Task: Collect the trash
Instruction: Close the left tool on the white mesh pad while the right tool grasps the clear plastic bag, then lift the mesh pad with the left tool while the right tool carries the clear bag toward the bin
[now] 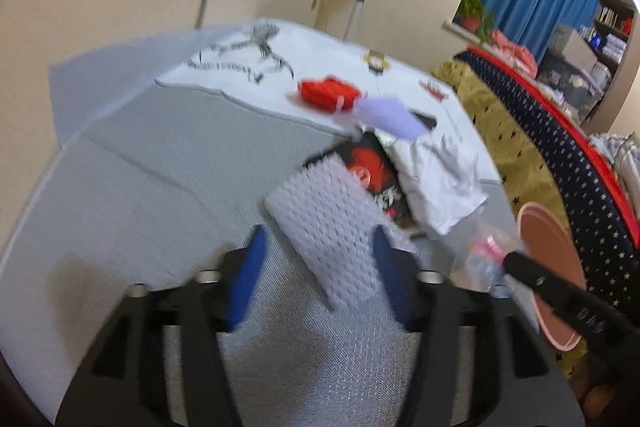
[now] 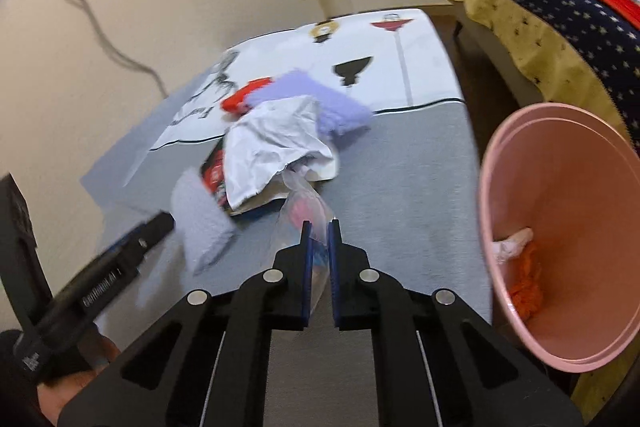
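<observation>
Left wrist view: the left tongs (image 1: 318, 275) stand wide over a strip of white foam netting (image 1: 324, 227), which lies between the blue pads with no pad clearly pressing it; blur hides whether it touches the right-hand pad. Just beyond the tips lie a black-and-red packet (image 1: 374, 167) and a crumpled white wrapper (image 1: 440, 179); farther off on the desk (image 1: 140, 195) are a lilac cloth (image 1: 390, 117) and a red bundle (image 1: 326, 91). Off to the right, the right tongs (image 1: 516, 261) carry a clear plastic bag (image 1: 486, 251) beside the pink bin (image 1: 556, 267).

Right wrist view: the right tongs (image 2: 318, 235) are pinched narrow on the clear plastic bag (image 2: 304, 207), which has something pink inside. The pink bin (image 2: 560, 247) gapes close on their right, already holding white and orange scraps (image 2: 520, 267). Ahead and left, the wrapper (image 2: 276, 143), packet (image 2: 214, 173), lilac cloth (image 2: 320, 99) and red bundle (image 2: 244, 97) wait uncollected; the left tongs (image 2: 160, 223) reach toward the netting (image 2: 200, 219).

Judged so, collection is partly done, with one bag in hand and most of the pile left.
</observation>
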Motion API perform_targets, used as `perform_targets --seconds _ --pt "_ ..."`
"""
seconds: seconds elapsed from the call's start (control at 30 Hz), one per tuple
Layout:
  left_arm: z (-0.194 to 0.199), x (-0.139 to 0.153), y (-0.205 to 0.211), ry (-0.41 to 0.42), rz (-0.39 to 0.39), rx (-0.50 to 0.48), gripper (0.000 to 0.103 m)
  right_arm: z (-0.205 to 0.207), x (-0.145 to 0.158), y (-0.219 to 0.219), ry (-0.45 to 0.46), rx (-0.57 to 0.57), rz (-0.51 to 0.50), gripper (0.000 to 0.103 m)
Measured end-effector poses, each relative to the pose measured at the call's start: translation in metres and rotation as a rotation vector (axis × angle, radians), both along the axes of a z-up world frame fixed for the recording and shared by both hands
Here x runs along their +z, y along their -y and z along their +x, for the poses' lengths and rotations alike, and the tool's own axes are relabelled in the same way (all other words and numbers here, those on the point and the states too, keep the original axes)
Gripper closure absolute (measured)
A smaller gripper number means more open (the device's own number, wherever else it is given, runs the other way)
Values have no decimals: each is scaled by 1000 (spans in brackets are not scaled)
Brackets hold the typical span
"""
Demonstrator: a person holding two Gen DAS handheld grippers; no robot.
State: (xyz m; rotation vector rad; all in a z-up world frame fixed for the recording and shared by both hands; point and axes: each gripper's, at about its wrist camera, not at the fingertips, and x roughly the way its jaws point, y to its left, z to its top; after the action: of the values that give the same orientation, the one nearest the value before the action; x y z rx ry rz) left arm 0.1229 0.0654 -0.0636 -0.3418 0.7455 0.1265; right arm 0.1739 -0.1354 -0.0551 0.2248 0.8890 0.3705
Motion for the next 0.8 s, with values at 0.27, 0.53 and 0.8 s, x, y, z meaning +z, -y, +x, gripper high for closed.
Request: perform_targets --seconds 0.27,0.53,0.8 --pt "9 -13 13 -73 6 -51 73 0 0 5 4 -7 -9 95" --pt "-3 5 14 -5 46 -75 89 -7 10 12 39 -27 -13 96" --pt "-25 33 22 64 103 -101 90 -30 35 25 119 -53 -24 96"
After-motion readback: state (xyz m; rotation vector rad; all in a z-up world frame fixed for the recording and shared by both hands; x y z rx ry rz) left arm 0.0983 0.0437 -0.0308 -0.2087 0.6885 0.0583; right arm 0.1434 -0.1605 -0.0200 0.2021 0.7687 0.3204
